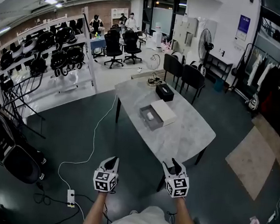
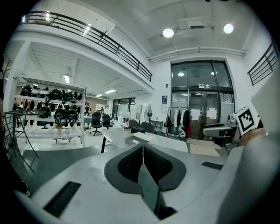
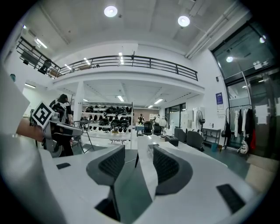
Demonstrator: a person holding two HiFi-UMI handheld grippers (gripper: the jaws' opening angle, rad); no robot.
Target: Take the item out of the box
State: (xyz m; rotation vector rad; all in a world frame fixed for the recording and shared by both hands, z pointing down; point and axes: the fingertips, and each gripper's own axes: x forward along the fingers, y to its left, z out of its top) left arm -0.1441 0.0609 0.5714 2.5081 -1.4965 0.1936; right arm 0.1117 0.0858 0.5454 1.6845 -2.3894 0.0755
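On the marble table (image 1: 176,138) lies an open grey box (image 1: 145,112) with a small white item (image 1: 150,116) inside it. Its white lid (image 1: 164,112) rests against the box's right side. Both grippers hover low and near me, well short of the table's near end. My left gripper (image 1: 111,162) (image 2: 142,147) has its pads pressed together with nothing between them. My right gripper (image 1: 172,163) (image 3: 136,151) is open by a narrow gap and is empty. The table stretches ahead in both gripper views.
A black tissue box (image 1: 164,92) sits beyond the grey box, and black chairs (image 1: 184,75) stand at the table's far end. A helmet rack (image 1: 62,54) is at the left. A white cable and power strip (image 1: 70,198) lie on the floor. A rug (image 1: 250,161) lies to the right.
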